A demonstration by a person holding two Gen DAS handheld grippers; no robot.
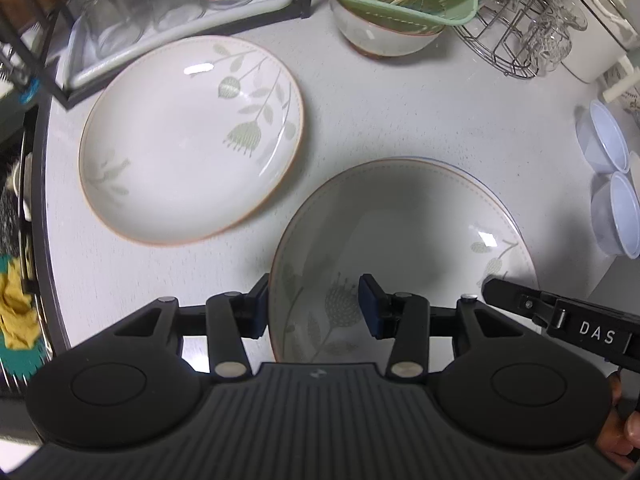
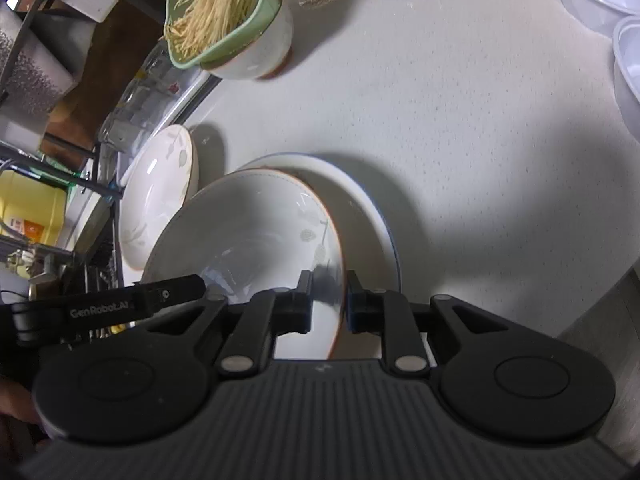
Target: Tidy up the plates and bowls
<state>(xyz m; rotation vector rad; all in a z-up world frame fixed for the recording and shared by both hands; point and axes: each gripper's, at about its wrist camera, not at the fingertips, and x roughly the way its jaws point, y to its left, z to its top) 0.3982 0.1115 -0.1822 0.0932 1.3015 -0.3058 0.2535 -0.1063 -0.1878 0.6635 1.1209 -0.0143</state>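
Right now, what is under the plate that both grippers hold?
A blue-rimmed plate lies under the held plate; only its far and right edge shows, and the rest is covered.

White speckled countertop (image 1: 400, 112) spreads out ahead of the jaws, light glaring off it, soft shadows pooling on it. Far ahead and left of the jaws, a black metal rack (image 1: 60, 92) frames a white tray (image 1: 256, 0). Ahead right, a wire stand (image 1: 504, 48). Off left, the counter's dark edge (image 1: 44, 200) curves away.
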